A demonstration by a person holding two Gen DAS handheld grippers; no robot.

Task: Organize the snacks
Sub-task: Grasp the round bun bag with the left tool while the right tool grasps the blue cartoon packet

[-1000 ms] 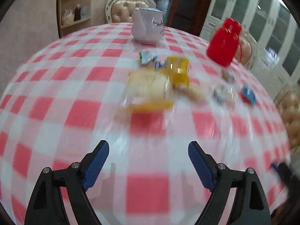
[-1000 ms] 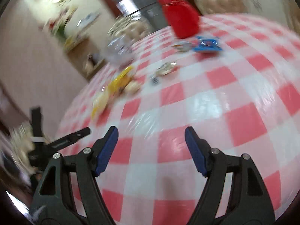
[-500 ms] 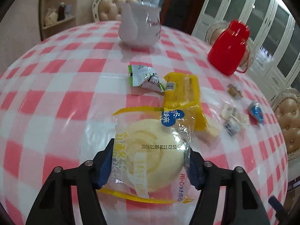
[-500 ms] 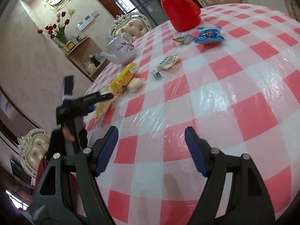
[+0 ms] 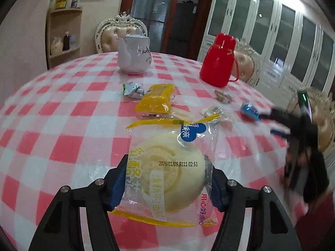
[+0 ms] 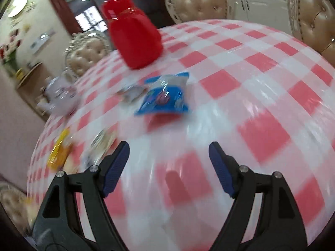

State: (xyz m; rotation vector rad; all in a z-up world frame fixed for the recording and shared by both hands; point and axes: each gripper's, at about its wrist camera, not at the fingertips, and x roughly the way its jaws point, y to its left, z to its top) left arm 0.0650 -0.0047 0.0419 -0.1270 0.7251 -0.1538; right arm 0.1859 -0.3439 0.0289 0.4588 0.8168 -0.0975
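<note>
Left wrist view, nearest first: your left tongs [image 5: 167,179] are clamped on the sides of a clear crinkly plastic packet [image 5: 167,167] edged with yellow seals, and inside it sits one round, pale, spiral-rolled cake; the packet lies over the red-and-white checked table [image 5: 62,125], whose glossy cover shines. Just beyond it lies a flat yellow wrapper [image 5: 156,101] with a pale biscuit-like piece at its far side, a small green-and-white sachet [image 5: 133,90] to its left, and to the right a few small crumpled clear and foil wrappers [image 5: 213,110] and a little blue packet [image 5: 249,108]. Farther back stand a smooth white ceramic teapot [image 5: 134,56] with a painted sprig and a glossy red plastic flask [image 5: 217,60], lid on, contents hidden. Your right tongs [image 6: 169,156] have just been opening and now stand wide over bare cloth with nothing between them; ahead of them the puffy blue packet [image 6: 165,98] rests flat on the table, a blurred silvery wrapper [image 6: 132,93] beside it, and the red flask [image 6: 134,33] behind.
</note>
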